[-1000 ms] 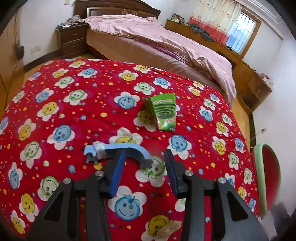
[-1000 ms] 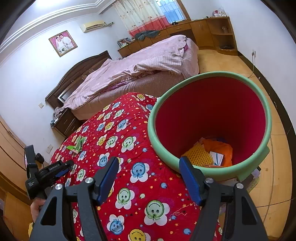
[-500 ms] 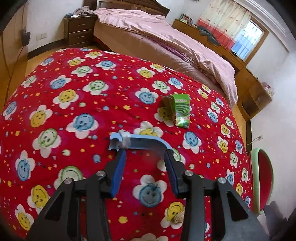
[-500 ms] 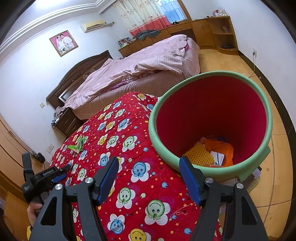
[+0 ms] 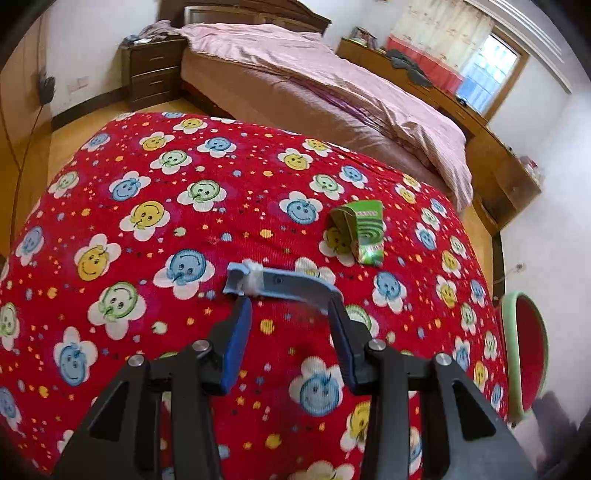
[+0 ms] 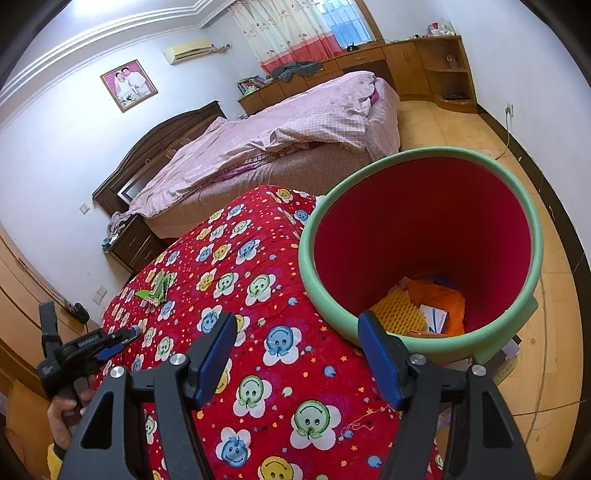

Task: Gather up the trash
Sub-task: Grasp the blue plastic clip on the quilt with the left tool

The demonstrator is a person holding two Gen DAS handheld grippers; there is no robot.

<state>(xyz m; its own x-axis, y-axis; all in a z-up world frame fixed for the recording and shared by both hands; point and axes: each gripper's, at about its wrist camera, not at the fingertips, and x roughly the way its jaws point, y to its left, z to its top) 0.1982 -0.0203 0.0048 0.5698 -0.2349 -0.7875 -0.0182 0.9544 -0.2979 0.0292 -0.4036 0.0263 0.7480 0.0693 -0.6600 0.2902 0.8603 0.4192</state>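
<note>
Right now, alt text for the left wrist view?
The left gripper holds a curved blue plastic piece by its fingertips above a red smiley-flower cloth. A green packet lies beyond it; the bin's green rim shows at far right.

— Plenty of daylight in here. It comes through the window (image 5: 484,70) behind the curtain (image 6: 291,33), which is washed out almost to white.

— Shadows are soft, too. Only a faint dark patch on the red quilt (image 5: 184,229) under the left gripper (image 5: 291,310).

— Both views bulge like a fishbowl. The bed (image 6: 280,133) bends and the corners go black.

— Sharpness holds in the middle. The far right edge of the left view smears, around the green-rimmed bin (image 5: 511,354).

— The white walls bloom slightly near the window. Inside the bin (image 6: 424,229) the red looks evenly lit, no glare.
</note>
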